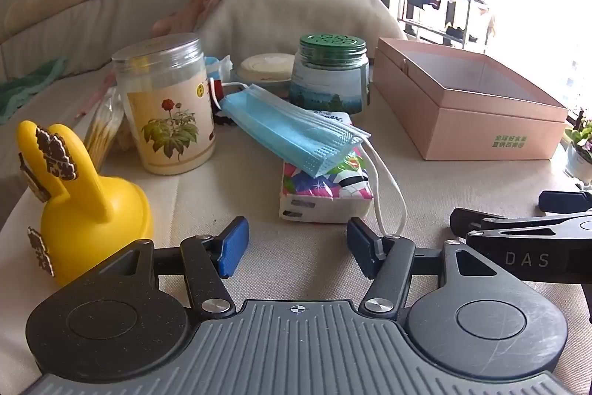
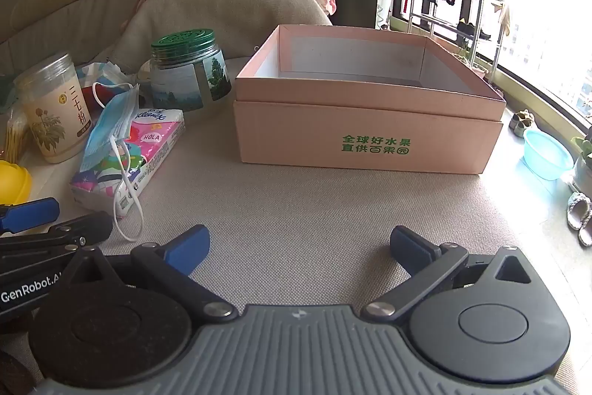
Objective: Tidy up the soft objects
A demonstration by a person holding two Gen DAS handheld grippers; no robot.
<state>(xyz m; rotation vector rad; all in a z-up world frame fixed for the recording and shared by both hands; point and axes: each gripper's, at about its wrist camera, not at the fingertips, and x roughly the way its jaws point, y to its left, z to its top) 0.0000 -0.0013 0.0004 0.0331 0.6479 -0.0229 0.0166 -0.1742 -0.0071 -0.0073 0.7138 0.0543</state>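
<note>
Nearest, left gripper [image 1: 296, 247] released, blue pads apart over the beige surface [image 1: 296, 269], nothing between them. Right gripper [image 2: 299, 247] likewise spread wide and empty, aimed at bare cloth. Just ahead of the left gripper, tissue pack [image 1: 325, 187] lying flat, blue face mask [image 1: 292, 128] draped across its top, one ear loop trailing toward the right pad. Left of these, yellow rabbit-eared container [image 1: 88, 206] and flower-label jar [image 1: 166, 106]. Farther back, green-lidded jar [image 1: 331, 73]. Right, open pink box [image 2: 370, 132], empty inside.
</note>
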